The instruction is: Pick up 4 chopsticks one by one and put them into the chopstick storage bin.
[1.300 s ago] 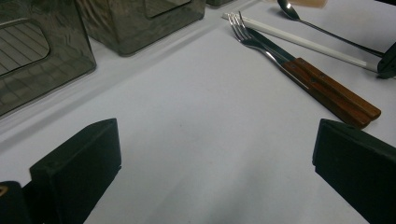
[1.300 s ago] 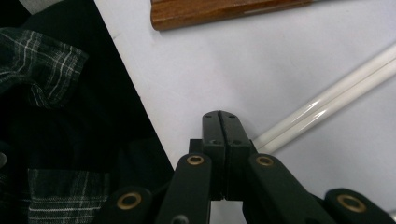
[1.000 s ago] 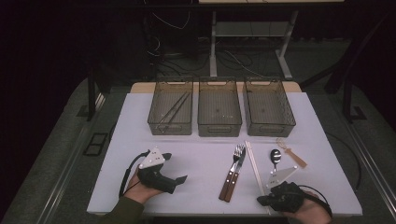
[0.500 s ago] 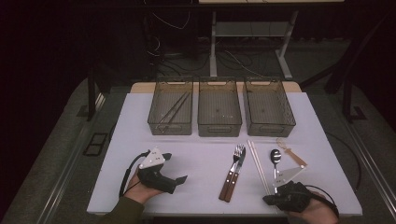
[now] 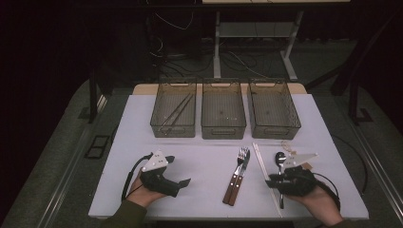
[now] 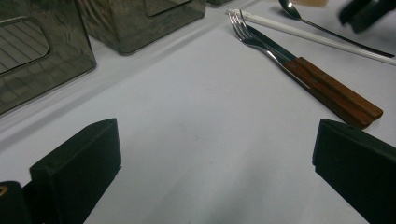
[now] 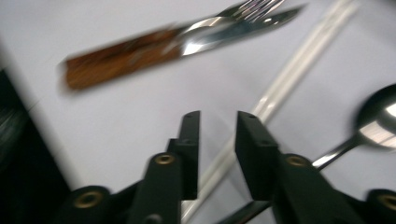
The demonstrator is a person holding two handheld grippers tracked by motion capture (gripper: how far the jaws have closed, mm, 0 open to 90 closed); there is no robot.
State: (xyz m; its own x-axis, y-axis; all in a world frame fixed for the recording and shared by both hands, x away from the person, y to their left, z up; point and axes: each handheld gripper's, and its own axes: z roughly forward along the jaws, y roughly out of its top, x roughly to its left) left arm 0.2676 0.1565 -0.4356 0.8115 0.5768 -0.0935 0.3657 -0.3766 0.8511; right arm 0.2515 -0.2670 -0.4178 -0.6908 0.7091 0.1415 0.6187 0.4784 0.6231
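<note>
1. At the lower right of the high view, we saw the right gripper [image 5: 278,183] low over the white chopsticks [image 5: 264,166]. Its jaws had just been opening to a narrow gap and held nothing.
2. Through the right gripper view, we saw the chopsticks [image 7: 285,79] run from the gap between the jaws, at the lower centre, up to the upper right corner. Their long axis lay close to the direction in which the jaws pointed, and the sticks sat under the gap rather than between the pads.
3. Just right of them lay the spoon [image 5: 280,159], its handle passing under the gripper, so we judged the closer jaw could catch it.
4. Left of the chopsticks, the fork and knife [image 5: 237,175] lay side by side, clear of both grippers.
5. At the lower left, the left gripper [image 5: 183,182] rested wide open and empty on the table [image 5: 209,156], well apart from the chopsticks, so we judged the right hand the nearer.
</note>
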